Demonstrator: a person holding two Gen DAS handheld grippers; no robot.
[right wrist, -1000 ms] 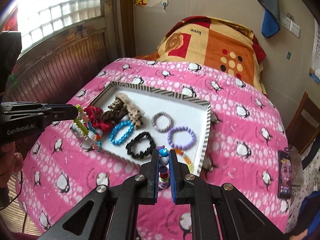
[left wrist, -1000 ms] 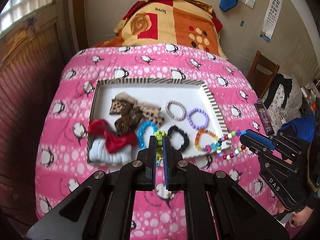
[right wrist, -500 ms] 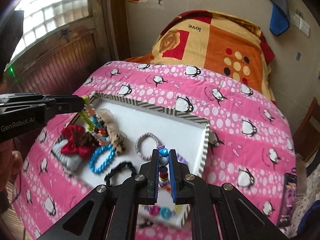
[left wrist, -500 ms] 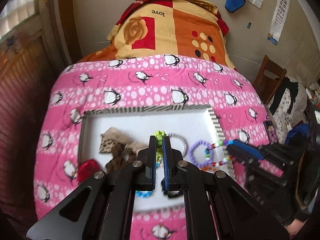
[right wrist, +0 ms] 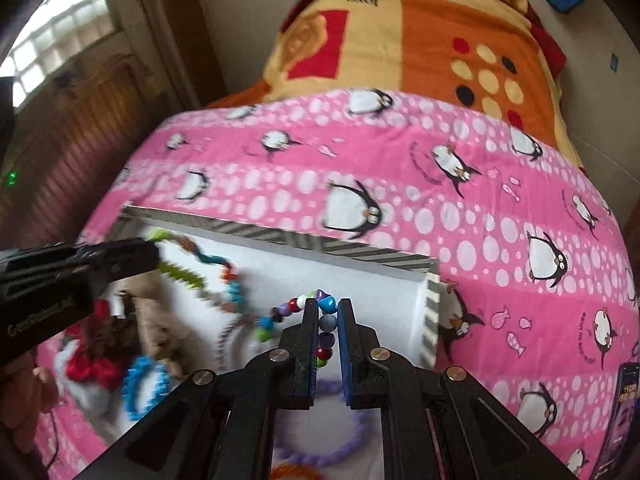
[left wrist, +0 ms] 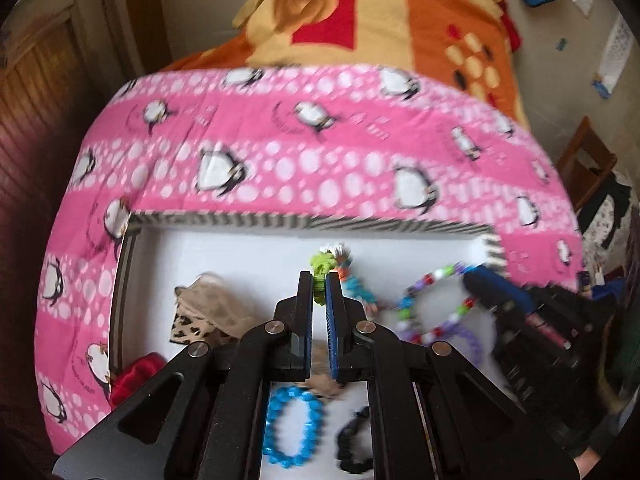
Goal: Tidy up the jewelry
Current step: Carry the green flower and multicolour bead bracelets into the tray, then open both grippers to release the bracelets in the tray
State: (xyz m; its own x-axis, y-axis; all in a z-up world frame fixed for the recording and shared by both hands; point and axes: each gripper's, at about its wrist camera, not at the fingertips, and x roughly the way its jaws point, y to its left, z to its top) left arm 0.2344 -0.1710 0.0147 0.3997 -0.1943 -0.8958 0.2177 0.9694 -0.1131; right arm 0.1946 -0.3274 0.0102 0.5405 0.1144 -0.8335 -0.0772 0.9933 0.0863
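Two grippers hang over the white striped-rim tray [left wrist: 208, 220] on the pink penguin blanket [left wrist: 320, 152], each clamped on a bead strand. The left gripper [left wrist: 319, 286] pinches a bracelet [left wrist: 324, 268] of green, orange and teal beads, its jaws nearly together. The right gripper [right wrist: 324, 312] squeezes a multicoloured bead bracelet [right wrist: 326, 322], whose loop trails over the tray near the purple bracelet [right wrist: 320, 456].

Both claws carried bracelets forward over the tray [left wrist: 400, 226].
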